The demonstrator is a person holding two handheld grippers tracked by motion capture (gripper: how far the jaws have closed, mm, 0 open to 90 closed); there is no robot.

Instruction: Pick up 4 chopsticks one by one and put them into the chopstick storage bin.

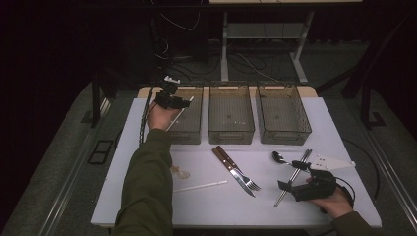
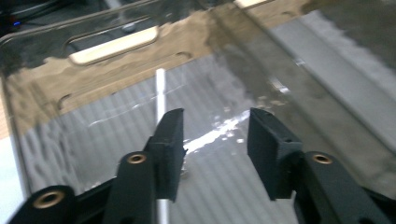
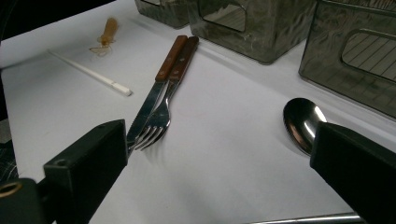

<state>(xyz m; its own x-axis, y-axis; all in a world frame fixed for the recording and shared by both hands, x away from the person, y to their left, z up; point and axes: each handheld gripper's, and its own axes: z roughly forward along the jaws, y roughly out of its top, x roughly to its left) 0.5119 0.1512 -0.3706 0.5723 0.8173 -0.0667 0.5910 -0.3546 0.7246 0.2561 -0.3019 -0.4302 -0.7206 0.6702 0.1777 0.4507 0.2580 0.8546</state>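
White chopstick (image 2: pixel 160 91) at the left bin (image 1: pixel 193 129), the leftmost of three clear bins at the far side of the worktop (image 1: pixel 147 123). Left gripper (image 1: pixel 179 102) held over that bin. In the left gripper view the stick runs up alongside the inner face of one jaw; jaws stand apart with a clear gap, no pad pressing on it. Judged step: release of the chopstick into the bin, sorting cutlery by kind.

Orientation: long axis slants from near the hand up and away toward the bin's far wall, upper tip pointing at the far rim. Whether its lower end rests on the bin floor I cannot tell.

Second white chopstick (image 1: pixel 200 186) lies on the worktop near the front, well apart from knife (image 1: pixel 231 168) and fork (image 1: pixel 244 177).

Right gripper (image 1: pixel 287 183) rests low at the right front, jaws wide apart, nothing between them, spoon (image 3: pixel 301 122) just beyond.

Next move, as judged: lift the left gripper clear, then go for the second chopstick, jaws set across its long axis.
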